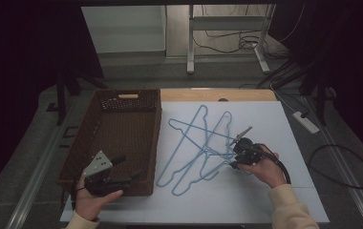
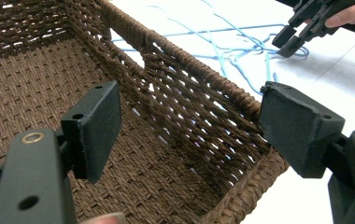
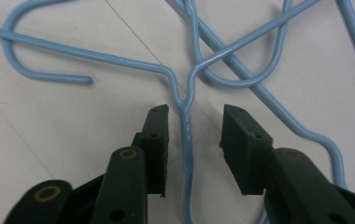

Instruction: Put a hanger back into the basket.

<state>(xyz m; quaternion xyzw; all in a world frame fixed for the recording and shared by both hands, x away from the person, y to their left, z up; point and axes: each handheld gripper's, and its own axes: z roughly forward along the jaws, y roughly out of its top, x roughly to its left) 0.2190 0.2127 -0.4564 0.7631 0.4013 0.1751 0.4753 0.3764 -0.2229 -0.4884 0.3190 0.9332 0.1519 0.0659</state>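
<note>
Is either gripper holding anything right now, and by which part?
Nothing yet. The right gripper straddles a blue hanger at its twisted neck, pads not touching; the left gripper is open over the basket.

My two hand-held black grippers, left gripper (image 1: 122, 171) topped by a grey three-cornered plate, right gripper (image 1: 236, 151) trailing a black cable, brass-ringed screw holes along the jaws, cream sleeves on my forearms
</note>
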